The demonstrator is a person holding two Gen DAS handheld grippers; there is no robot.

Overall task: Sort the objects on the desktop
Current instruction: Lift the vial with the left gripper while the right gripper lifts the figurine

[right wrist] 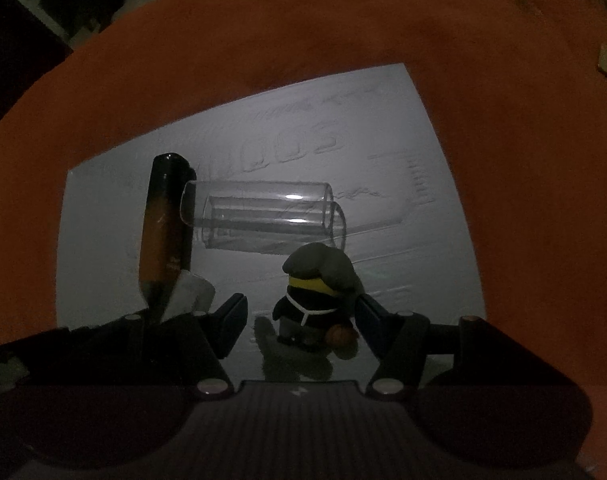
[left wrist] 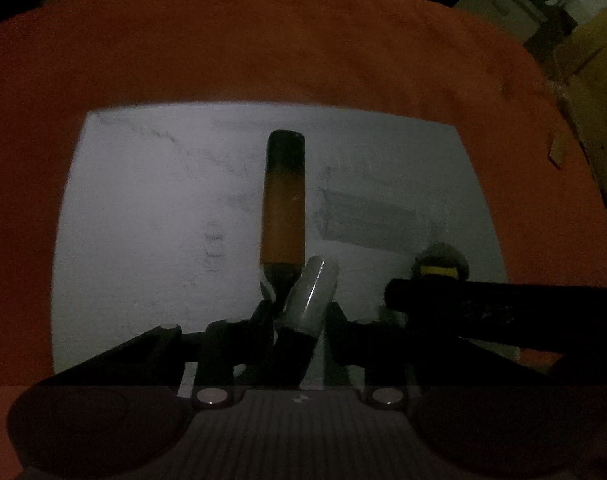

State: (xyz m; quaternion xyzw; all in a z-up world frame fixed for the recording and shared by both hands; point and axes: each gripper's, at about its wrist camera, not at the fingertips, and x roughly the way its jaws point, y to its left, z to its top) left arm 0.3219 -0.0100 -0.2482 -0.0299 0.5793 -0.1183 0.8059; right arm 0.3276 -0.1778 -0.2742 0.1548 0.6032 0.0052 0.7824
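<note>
An orange marker with black ends (left wrist: 283,208) lies on the white sheet (left wrist: 143,220); the right wrist view shows the marker (right wrist: 165,232) at the left. My left gripper (left wrist: 299,308) is shut on a grey-white cylinder (left wrist: 311,292), which leans against the marker's near tip. A small figurine (right wrist: 311,292) with a grey hat, yellow band and black body stands between the fingers of my right gripper (right wrist: 301,320). Those jaws are open, with a gap on the figurine's left side. The left wrist view shows the figurine (left wrist: 439,264) behind the right gripper's dark finger.
Two clear tubes (right wrist: 263,216) lie side by side on the white sheet (right wrist: 423,240), just beyond the figurine and beside the marker. An orange cloth (right wrist: 503,120) covers the table around the sheet. A cardboard box (left wrist: 595,80) stands past the cloth's right edge.
</note>
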